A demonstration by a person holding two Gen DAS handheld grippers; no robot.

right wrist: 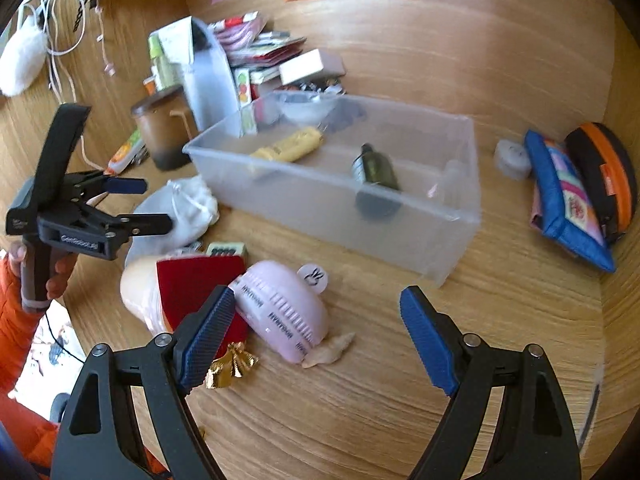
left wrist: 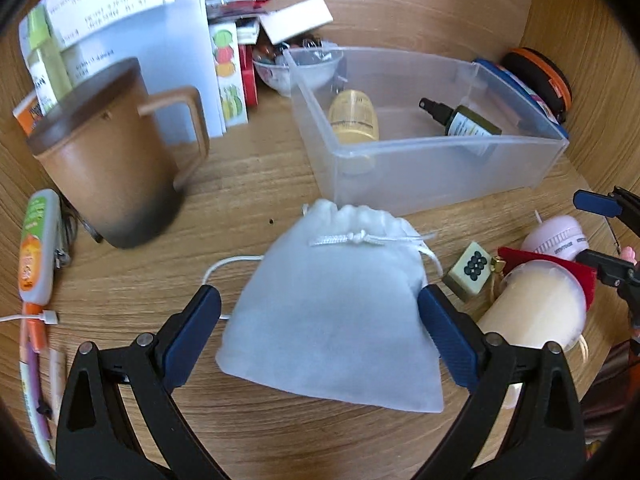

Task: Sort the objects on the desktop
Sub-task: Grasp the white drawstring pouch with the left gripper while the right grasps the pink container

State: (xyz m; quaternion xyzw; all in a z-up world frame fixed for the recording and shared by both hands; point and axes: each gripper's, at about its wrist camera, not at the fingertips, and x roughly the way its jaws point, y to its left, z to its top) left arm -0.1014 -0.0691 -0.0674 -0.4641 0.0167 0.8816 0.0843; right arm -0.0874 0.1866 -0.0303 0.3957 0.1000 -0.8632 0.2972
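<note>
A white drawstring pouch (left wrist: pixel 336 300) lies on the wooden desk between the open fingers of my left gripper (left wrist: pixel 320 320); whether the pads touch it I cannot tell. The left gripper also shows in the right wrist view (right wrist: pixel 140 206), above the pouch (right wrist: pixel 180 208). A clear plastic bin (left wrist: pixel 440 168) behind the pouch holds a yellow bottle (left wrist: pixel 354 118) and a dark spray bottle (left wrist: pixel 464 118). My right gripper (right wrist: pixel 316 334) is open and empty over a pink rounded gadget (right wrist: pixel 280 312). A mahjong tile (left wrist: pixel 469 266) and a cream plush with a red tag (left wrist: pixel 536 304) lie right of the pouch.
A brown mug (left wrist: pixel 112 152) stands at the left, with a tube (left wrist: pixel 38 244) and cables beside it. Boxes and papers (left wrist: pixel 160 40) are stacked behind. A blue pouch (right wrist: pixel 564 196) and an orange-black case (right wrist: pixel 608 176) lean against the right wall. A small grey round object (right wrist: pixel 512 158) lies near them.
</note>
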